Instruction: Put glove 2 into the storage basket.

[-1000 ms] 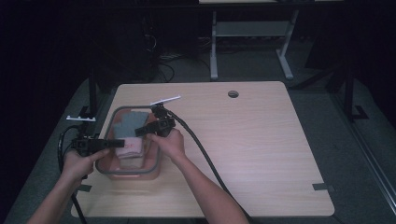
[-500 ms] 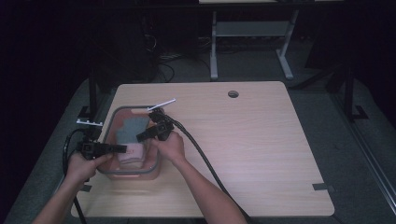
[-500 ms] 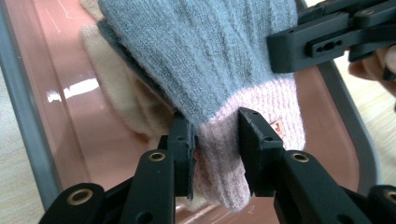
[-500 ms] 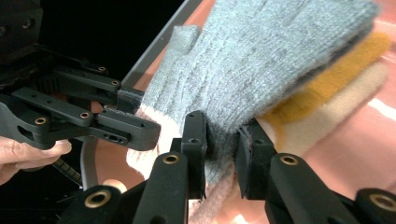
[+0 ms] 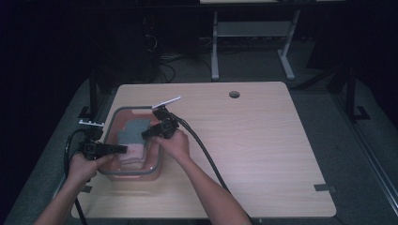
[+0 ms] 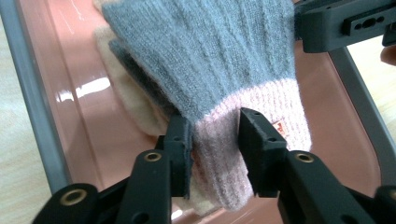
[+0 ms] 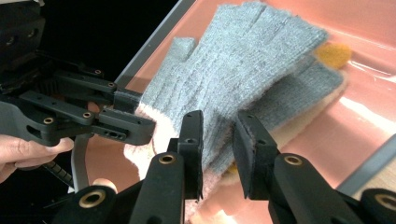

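Observation:
A grey knit glove with a pink cuff lies in a pink tray on top of a beige glove. In the left gripper view, my left gripper has the cuff's corner between its pads. Its jaws have just been opening and show no squeeze. My right gripper straddles the grey glove's side edge, and its jaws have also just been opening, with the fabric loose in the gap. In the high view, the left gripper reaches in from the tray's left and the right gripper from its right.
The tray has a grey rim and sits at the left of a light wooden table. A white strip lies just beyond the tray. A cable trails from the right gripper across the table. The floor around the table is dark.
Both hands stay almost in place at the tray, and the glove remains between the two grippers. No other movement shows in the high view.

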### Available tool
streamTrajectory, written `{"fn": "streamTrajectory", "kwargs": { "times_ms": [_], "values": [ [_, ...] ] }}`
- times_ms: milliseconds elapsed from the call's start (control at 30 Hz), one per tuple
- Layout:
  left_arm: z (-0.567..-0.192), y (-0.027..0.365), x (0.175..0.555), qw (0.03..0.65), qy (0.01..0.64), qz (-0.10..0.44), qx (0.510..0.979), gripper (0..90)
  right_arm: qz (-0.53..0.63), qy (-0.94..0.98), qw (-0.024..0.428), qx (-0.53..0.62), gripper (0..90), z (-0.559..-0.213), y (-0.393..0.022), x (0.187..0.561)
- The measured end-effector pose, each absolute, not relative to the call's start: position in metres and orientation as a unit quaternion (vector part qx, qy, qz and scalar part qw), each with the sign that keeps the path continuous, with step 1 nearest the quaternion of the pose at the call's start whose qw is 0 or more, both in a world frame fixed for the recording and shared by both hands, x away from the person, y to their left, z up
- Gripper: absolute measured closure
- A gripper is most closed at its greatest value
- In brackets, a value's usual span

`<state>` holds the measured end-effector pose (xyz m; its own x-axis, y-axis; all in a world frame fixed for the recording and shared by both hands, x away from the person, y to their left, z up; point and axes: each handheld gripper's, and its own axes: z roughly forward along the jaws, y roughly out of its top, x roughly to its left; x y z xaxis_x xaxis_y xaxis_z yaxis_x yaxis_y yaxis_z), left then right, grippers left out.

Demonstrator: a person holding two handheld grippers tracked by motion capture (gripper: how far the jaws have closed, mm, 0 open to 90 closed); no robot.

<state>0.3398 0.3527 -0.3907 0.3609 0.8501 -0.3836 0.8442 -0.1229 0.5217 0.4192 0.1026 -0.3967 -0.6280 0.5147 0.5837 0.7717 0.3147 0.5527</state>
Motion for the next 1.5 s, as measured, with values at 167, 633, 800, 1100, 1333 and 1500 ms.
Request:
{"fn": "streamTrajectory", "kwargs": {
  "times_ms": [167,633,800,1100,1333,1500],
  "values": [
    [-0.385,0.352,0.342,0.351,0.565,0.007,0.746,56.1,-0.429,-0.795,0.151,-0.402,72.7,-0.395,0.098,0.419],
    [-0.359,0.352,0.343,0.37,0.555,0.033,0.744,52.8,-0.454,-0.78,0.147,-0.404,70.9,-0.378,0.075,0.417],
    [-0.353,0.349,0.346,0.388,0.551,0.033,0.738,50.7,-0.46,-0.779,0.146,-0.4,69.1,-0.374,0.066,0.418],
    [-0.348,0.345,0.35,0.407,0.546,0.028,0.732,47.6,-0.469,-0.771,0.153,-0.402,63.6,-0.368,0.051,0.422],
    [-0.347,0.34,0.354,0.415,0.546,0.019,0.727,42.7,-0.473,-0.766,0.164,-0.404,56.9,-0.369,0.043,0.426],
    [-0.342,0.331,0.357,0.427,0.541,0.013,0.725,41.1,-0.479,-0.761,0.172,-0.402,53.2,-0.37,0.033,0.43]
  ]
}}
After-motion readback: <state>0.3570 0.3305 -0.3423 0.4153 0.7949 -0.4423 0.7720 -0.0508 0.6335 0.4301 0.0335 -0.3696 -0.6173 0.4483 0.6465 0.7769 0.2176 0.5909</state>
